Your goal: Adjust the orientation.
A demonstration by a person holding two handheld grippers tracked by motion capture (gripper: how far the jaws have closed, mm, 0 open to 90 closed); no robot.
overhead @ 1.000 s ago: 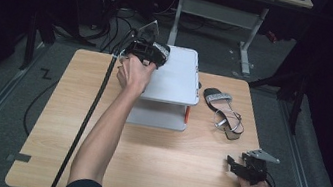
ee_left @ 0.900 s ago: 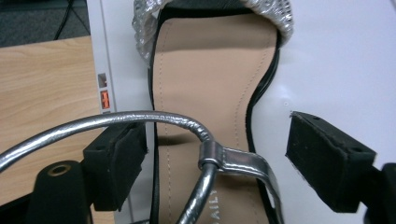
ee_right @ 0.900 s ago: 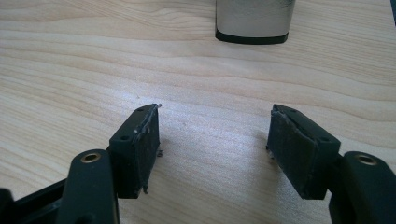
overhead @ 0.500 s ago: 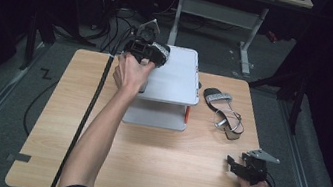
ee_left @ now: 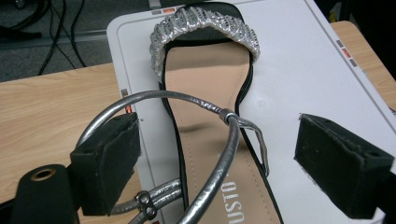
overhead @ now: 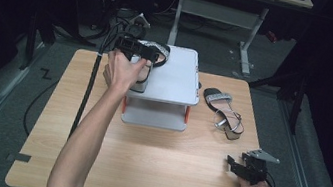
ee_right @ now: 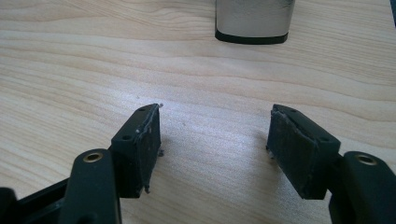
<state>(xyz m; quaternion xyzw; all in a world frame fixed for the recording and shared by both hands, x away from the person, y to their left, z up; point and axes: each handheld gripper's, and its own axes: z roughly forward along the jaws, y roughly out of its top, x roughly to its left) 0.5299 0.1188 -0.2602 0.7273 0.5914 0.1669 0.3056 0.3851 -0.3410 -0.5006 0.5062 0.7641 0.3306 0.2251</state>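
Sandal, black-soled with silver beaded strap [ee_left: 205, 28], lies on white two-tier stand [overhead: 176, 82] | my left gripper [ee_left: 219, 154] just opened, straddling its ankle strap untouched | my right gripper [ee_right: 215, 140] apart, empty, well right of stand

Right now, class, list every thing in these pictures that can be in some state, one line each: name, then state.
Left gripper: open, jaws have just been opening, ankle strap loose between them, pads not pressing.
Right gripper: open, empty, low over the table.
Sandal on the stand: lying flat, sole down, strap arched up.
Second sandal: on the table, right of the stand, untouched.
Stand: upright, one sandal on top.
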